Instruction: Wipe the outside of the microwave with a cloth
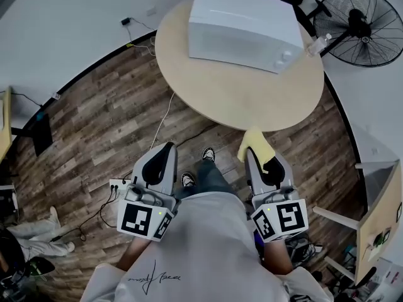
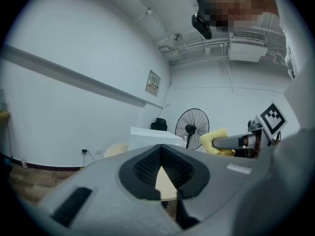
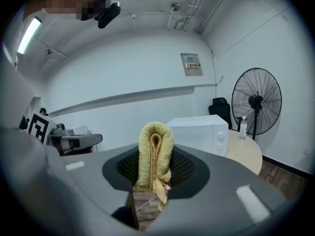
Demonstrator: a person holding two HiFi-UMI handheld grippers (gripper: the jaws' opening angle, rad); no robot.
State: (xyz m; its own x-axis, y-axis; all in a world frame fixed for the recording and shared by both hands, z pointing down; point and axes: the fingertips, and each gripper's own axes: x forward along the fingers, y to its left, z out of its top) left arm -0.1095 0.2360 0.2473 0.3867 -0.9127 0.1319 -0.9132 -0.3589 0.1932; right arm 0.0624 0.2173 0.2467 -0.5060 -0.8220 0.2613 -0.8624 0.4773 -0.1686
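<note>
Microwave (image 1: 242, 27) in the head view is a plain white box on a round tan table (image 1: 252, 99), well apart from both tools. The right gripper (image 1: 261, 159) carries a yellow cloth (image 1: 255, 142) near the table's edge. In the left gripper view, the left gripper (image 2: 161, 154) has its jaws meeting at the tips, holding nothing. In the right gripper view, the jaws clamp the folded, fluffy cloth upright.

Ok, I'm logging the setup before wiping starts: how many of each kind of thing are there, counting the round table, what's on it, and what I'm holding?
Round table: 1
Microwave: 1
Plastic bottle: 1
Yellow cloth: 1
Tools: 2 (left tool, right tool)
Total: 6
</note>
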